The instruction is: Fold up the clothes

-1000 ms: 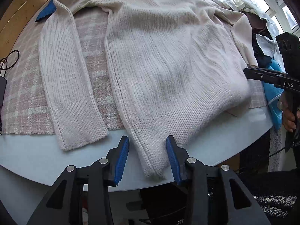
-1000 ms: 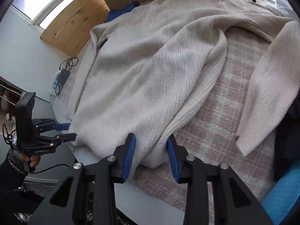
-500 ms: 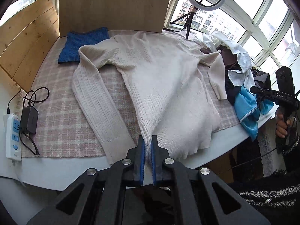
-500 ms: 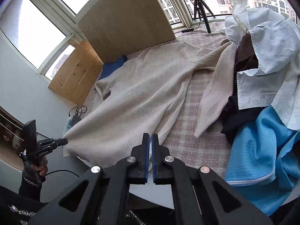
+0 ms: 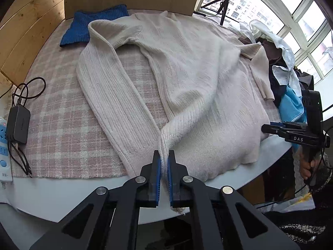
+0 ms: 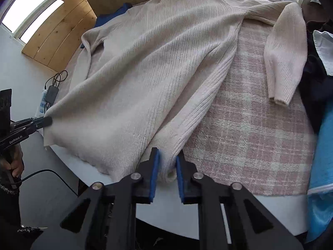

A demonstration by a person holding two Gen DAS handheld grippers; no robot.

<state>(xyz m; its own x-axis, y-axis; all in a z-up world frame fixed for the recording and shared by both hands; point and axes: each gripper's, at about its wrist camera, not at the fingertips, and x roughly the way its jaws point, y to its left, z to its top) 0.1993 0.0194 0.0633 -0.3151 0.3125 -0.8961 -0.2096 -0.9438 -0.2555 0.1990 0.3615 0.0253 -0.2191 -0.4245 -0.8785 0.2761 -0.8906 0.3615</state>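
Both hem corners of the sweater (image 5: 187,79) are pinched, left hand-held gripper (image 5: 163,164) tight, right hand-held gripper (image 6: 165,166) looser, so its corner may slip.

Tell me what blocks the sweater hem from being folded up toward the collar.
Nothing visible does. The left tongs and the right tongs each pinch a hem corner of the cream sweater. Its body lies bare up to the collar. The clothes pile and blue knit lie off to the sides.
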